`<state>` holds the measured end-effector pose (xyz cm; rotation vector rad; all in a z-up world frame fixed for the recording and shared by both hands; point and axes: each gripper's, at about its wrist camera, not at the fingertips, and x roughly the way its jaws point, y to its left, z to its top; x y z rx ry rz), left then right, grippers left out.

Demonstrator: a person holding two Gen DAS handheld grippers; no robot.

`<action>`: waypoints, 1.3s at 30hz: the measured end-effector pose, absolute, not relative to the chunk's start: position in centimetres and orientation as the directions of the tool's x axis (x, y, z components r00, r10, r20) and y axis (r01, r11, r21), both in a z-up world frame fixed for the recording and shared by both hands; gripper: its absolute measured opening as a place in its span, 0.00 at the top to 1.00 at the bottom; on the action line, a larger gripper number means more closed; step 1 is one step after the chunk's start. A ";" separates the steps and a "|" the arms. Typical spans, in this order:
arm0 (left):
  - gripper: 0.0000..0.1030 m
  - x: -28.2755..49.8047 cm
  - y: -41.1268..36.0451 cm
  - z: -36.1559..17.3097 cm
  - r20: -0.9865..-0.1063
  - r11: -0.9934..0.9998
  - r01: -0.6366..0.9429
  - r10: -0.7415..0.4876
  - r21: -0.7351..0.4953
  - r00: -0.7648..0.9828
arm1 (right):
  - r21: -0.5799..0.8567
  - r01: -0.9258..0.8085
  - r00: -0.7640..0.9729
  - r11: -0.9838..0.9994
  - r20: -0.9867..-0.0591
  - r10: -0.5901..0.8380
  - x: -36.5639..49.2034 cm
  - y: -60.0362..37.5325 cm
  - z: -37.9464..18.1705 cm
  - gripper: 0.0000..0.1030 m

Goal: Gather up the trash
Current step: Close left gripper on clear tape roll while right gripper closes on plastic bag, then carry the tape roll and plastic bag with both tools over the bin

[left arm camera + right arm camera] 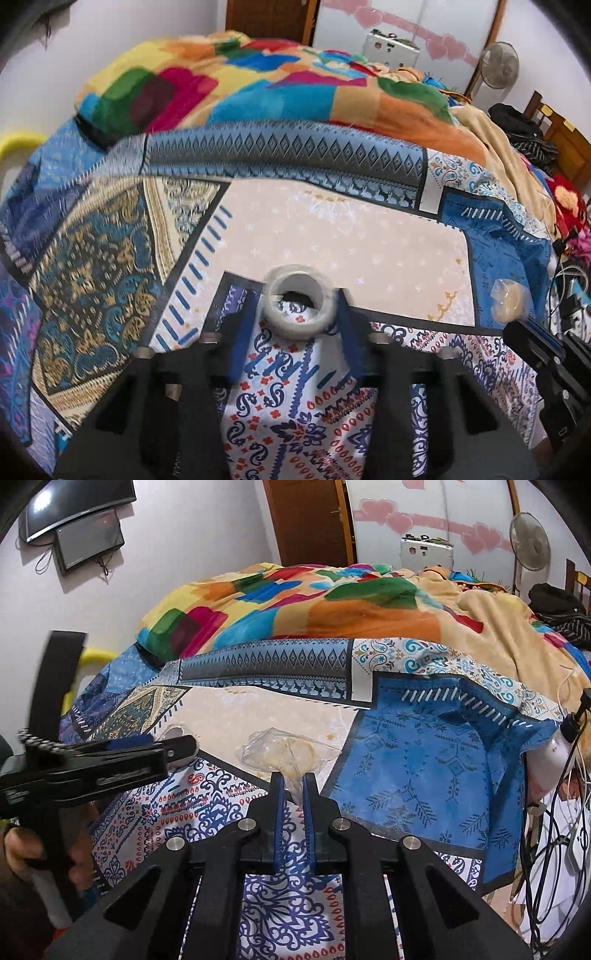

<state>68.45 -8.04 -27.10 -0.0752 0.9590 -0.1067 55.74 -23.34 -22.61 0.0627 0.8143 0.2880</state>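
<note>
A bed (332, 236) under a patchwork sheet filled both views, with a bright blanket (258, 85) heaped at its far side, a fan (528, 542) and a wooden door (306, 520) against the pale walls, and a screen (74, 520) mounted high on the wall. The left claw (299, 314) pointed steeply down at the sheet, its blue pads pressed on a tape roll (297, 308). The right claw (293, 786), just beside it, had its pads pinched tight on the edge of a clear wrapper (284, 755) lying on the sheet's cream patch.
</note>
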 end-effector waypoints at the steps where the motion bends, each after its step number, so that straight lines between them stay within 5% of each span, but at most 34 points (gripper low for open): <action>1: 0.64 68.1 -8.3 -26.8 -0.805 0.993 0.071 -0.120 -0.097 0.581 | 0.167 -0.229 0.649 0.959 -0.708 0.278 55.7 -23.4 -22.6 0.91; 17: 0.64 56.2 -7.6 -15.0 -0.723 0.989 0.126 -0.143 -0.078 0.676 | 0.169 -0.292 0.680 0.941 -0.655 0.329 49.5 -21.6 -14.5 0.92; 39: 0.64 30.8 3.4 -3.5 -0.618 0.993 -0.108 0.052 -0.053 0.785 | 0.130 -0.507 0.677 0.852 -0.551 0.488 32.1 -14.9 -3.2 0.92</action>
